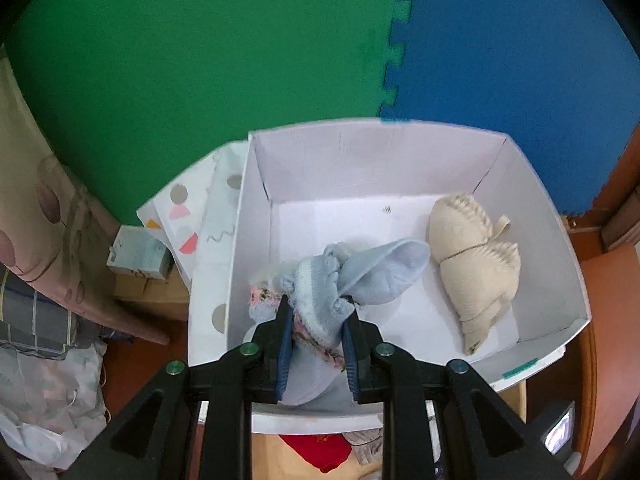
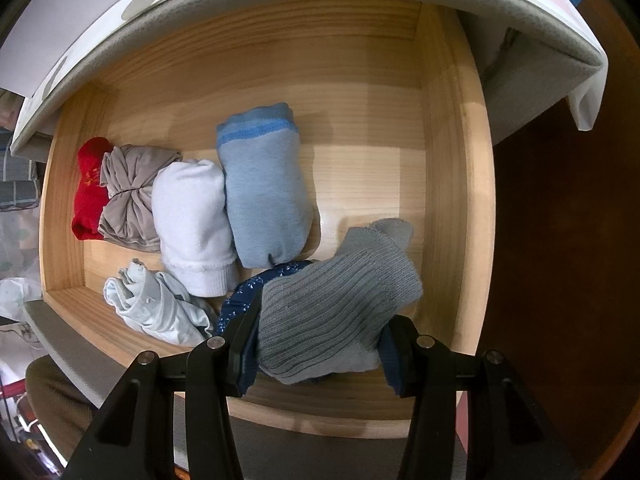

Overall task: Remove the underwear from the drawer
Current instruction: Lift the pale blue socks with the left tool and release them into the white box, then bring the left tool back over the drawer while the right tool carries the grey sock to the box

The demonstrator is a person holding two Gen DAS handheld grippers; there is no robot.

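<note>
- The left gripper (image 1: 316, 316) is clamped tight on a light blue lacy piece of underwear (image 1: 340, 280), bunched up between the blue pads, with a bit of pink floral trim seen at the pinch.
- That piece is held just over the inside of a white cardboard box (image 1: 560, 248); its free end is pointed up and to the right in the left wrist view, so its long axis is laid diagonally toward the beige bra (image 1: 472, 264).
- The beige bra is found folded on the box floor at the right side, long axis running near to far along the right wall, well apart from the pads.
- The right gripper (image 2: 320, 332) is closed around a grey ribbed bundle (image 2: 336, 308), pointed straight down into the wooden drawer (image 2: 452, 160); the bundle is pinched at its wide end and its narrow tip is aimed up-right in the picture.
- A dark blue patterned piece (image 2: 244, 300) is tucked under the grey bundle, touching it.
- Left in the drawer: a blue roll (image 2: 264, 200) and a white roll (image 2: 192, 216) side by side and touching, both with long axes running front to back, then a taupe piece (image 2: 132, 196), a red one (image 2: 86, 192) by the left wall, and a pale crumpled piece (image 2: 156, 308) at the front.
</note>
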